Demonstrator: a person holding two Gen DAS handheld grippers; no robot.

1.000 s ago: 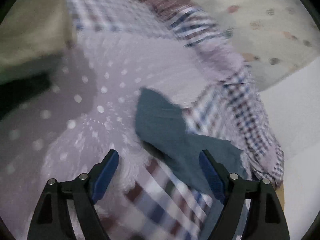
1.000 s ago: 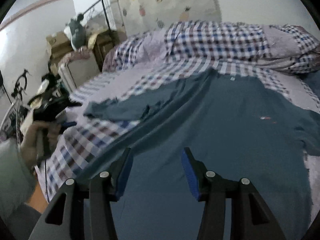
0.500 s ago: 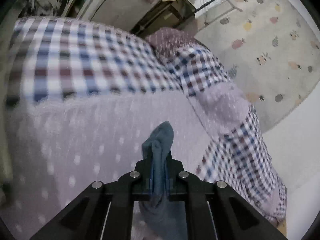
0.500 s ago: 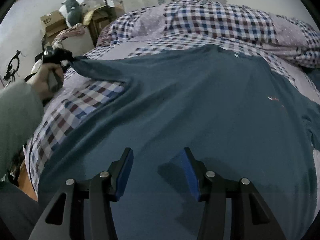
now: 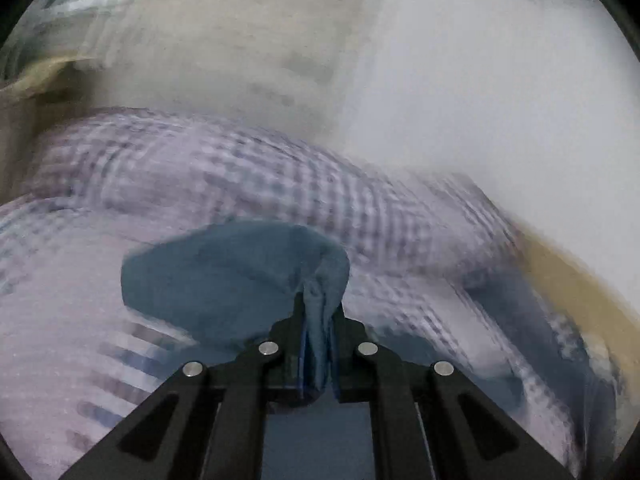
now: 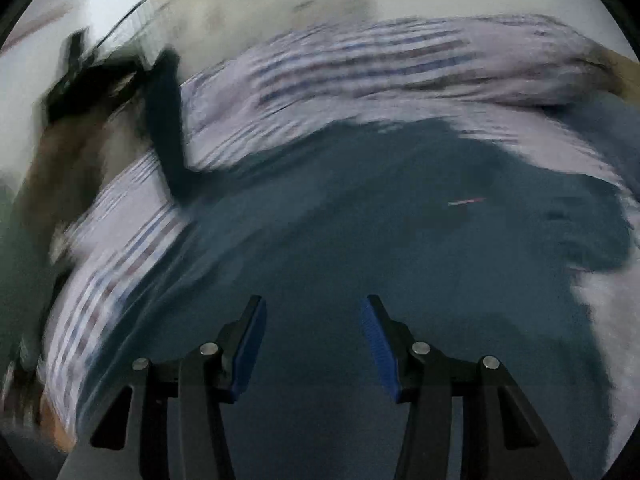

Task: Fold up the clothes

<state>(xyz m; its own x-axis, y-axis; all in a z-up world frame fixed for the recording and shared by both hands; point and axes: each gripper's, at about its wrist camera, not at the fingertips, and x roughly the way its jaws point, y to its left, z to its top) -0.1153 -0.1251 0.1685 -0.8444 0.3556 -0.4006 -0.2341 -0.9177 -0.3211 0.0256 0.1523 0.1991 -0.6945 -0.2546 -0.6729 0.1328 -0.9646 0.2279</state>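
Note:
A dark teal T-shirt [image 6: 360, 240] lies spread over the checked bedspread [image 6: 360, 60], filling the right wrist view. My right gripper [image 6: 314, 340] hangs open just above the shirt's lower part, nothing between its blue pads. My left gripper [image 5: 318, 332] is shut on the shirt's sleeve [image 5: 240, 276], whose cloth bunches up between the fingers and fans out to the left. In the right wrist view the sleeve [image 6: 166, 120] is lifted off the bed at upper left, held up by the left gripper in the person's hand [image 6: 76, 144]. Both views are blurred by motion.
The checked bedspread [image 5: 240, 168] rises to a rumpled ridge behind the sleeve. A pale wall [image 5: 500, 60] stands beyond. A tan bed edge [image 5: 572, 280] runs along the right. The person's sleeve [image 6: 16, 260] shows at the far left.
The left gripper, shut on the sleeve half a second ago, has lifted it up and swung toward the shirt. The right gripper stays open over the shirt.

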